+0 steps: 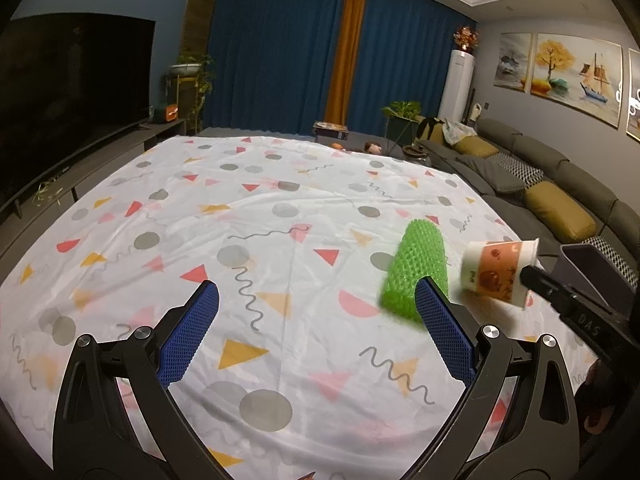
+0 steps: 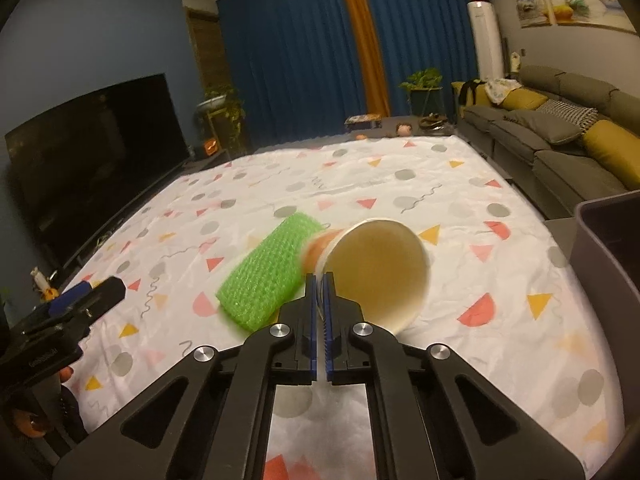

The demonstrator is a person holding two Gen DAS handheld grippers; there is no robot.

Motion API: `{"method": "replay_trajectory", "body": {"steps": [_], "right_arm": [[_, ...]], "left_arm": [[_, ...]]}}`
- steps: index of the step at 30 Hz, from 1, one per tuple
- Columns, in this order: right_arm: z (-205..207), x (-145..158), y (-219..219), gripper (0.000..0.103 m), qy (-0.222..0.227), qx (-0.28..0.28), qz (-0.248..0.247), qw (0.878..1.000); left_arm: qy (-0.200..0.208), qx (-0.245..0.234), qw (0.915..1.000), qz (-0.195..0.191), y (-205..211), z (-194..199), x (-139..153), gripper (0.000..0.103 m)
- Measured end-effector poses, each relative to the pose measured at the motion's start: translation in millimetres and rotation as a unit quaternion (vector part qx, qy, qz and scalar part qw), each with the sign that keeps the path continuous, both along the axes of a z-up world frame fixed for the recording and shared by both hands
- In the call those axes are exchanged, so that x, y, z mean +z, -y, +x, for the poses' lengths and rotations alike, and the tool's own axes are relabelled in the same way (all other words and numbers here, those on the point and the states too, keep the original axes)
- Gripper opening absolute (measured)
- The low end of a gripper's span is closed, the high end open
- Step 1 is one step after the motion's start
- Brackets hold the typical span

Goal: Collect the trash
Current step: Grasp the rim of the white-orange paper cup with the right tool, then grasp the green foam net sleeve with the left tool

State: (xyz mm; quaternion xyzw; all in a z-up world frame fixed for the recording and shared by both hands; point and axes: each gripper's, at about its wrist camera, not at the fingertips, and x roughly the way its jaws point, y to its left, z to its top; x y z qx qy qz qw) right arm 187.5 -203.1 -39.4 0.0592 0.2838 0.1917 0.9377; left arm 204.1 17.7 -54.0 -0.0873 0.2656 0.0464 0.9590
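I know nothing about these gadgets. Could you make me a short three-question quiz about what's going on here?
1. True or false: the right gripper grips the paper cup by its rim.
2. Which gripper has open jaws? A) left B) right
3. What green item lies on the patterned sheet?

Key: 1 true. 2 A, the left gripper. 3 the green mesh roll.

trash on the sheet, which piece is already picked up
The paper cup: the right gripper is shut on its rim and holds it tipped above the sheet. The green mesh roll lies on the sheet ungripped, by the open left gripper.
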Motion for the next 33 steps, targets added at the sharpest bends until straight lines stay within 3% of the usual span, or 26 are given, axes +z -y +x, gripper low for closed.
{"method": "replay_trajectory", "body": {"steps": [12, 16, 23, 28, 33], "right_arm": [[-36, 18, 30, 0.004, 0.038, -0.053, 0.005, 0.998], [-45, 21, 39, 0.004, 0.045, -0.065, 0.004, 0.997], [-55, 23, 54, 0.004, 0.054, -0.082, 0.002, 0.995], [-59, 25, 59, 0.004, 0.057, -0.089, 0.003, 0.994], [-60, 25, 61, 0.004, 0.057, -0.092, 0.001, 0.994]], "left_arm": [[0.012, -0.081, 0.9966, 0.01, 41, 13, 21, 0.097], [-0.024, -0.095, 0.9952, 0.004, 53, 39, 8, 0.097], [-0.051, -0.097, 0.9938, 0.017, 66, 66, -8, 0.096], [-0.072, -0.11, 0.991, 0.024, 76, 80, -17, 0.088], [-0.104, -0.127, 0.9861, 0.02, 80, 92, -26, 0.071]]}}
